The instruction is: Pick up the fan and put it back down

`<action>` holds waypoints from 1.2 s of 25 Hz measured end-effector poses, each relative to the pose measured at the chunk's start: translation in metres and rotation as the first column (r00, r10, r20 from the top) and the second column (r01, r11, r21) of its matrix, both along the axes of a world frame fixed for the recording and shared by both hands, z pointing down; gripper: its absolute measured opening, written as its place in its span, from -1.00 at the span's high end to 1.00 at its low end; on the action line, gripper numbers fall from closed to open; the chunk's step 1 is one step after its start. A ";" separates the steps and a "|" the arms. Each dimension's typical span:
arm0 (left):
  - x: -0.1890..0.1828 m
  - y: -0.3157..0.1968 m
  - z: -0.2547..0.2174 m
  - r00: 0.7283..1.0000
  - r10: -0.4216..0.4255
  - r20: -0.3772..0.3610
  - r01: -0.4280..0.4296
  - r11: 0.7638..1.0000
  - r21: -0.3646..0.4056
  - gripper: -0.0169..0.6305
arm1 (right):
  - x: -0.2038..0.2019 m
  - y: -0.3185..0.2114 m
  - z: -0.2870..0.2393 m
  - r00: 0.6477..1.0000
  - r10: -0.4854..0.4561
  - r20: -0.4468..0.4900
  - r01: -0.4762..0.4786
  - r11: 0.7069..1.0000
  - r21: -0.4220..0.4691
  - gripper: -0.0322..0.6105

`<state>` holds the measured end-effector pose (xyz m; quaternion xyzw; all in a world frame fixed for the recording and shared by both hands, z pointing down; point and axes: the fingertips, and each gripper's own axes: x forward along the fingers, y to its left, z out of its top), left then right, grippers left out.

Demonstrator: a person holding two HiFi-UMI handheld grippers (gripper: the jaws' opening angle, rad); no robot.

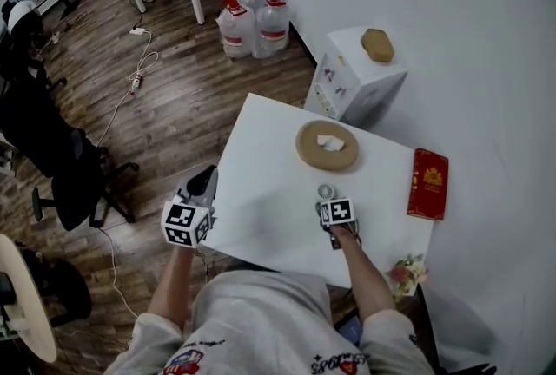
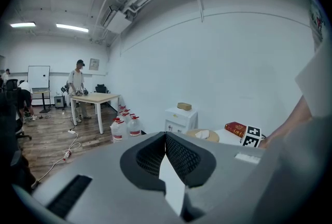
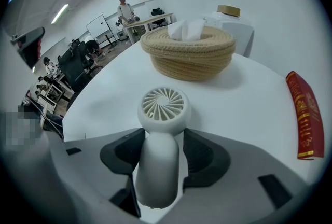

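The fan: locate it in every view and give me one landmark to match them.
Head view: the fan is on the white table, just beyond the right gripper.
Left gripper view: not in it.
Right gripper view: the fan is low centre, its handle between the open tongs.
Shared landmark: the red book at the table's right edge.
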<state>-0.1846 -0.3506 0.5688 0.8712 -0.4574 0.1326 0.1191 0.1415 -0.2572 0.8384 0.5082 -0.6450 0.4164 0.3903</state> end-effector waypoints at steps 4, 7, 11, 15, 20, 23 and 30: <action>0.014 0.001 -0.002 0.999 0.033 -0.005 -0.033 0.999 0.004 0.93 | 0.006 0.003 -0.010 1.000 0.015 -0.005 -0.015 0.999 0.041 0.21; 0.022 0.001 -0.004 0.998 0.059 -0.007 -0.059 0.998 0.006 0.93 | 0.009 0.002 -0.022 0.999 0.039 -0.005 -0.038 0.996 0.084 0.25; 0.033 0.000 -0.010 0.996 0.089 -0.011 -0.089 0.996 0.018 0.93 | 0.015 -0.005 -0.053 0.998 0.059 -0.009 -0.057 0.982 0.177 0.30; 0.043 -0.005 -0.018 0.993 0.116 -0.020 -0.115 0.993 0.036 0.93 | 0.020 -0.017 -0.094 0.998 0.068 -0.009 -0.062 0.950 0.305 0.30; 0.060 -0.013 -0.030 0.989 0.146 -0.026 -0.145 0.988 0.059 0.93 | 0.026 -0.030 -0.148 0.998 0.064 -0.022 -0.046 0.885 0.463 0.30; 0.075 -0.018 -0.038 0.986 0.166 -0.031 -0.163 0.983 0.079 0.93 | 0.031 -0.038 -0.186 0.998 0.068 -0.015 -0.049 0.837 0.544 0.31; 0.103 -0.025 -0.059 0.976 0.214 -0.032 -0.209 0.970 0.122 0.93 | 0.042 -0.044 -0.274 0.997 0.060 -0.039 -0.016 0.712 0.702 0.31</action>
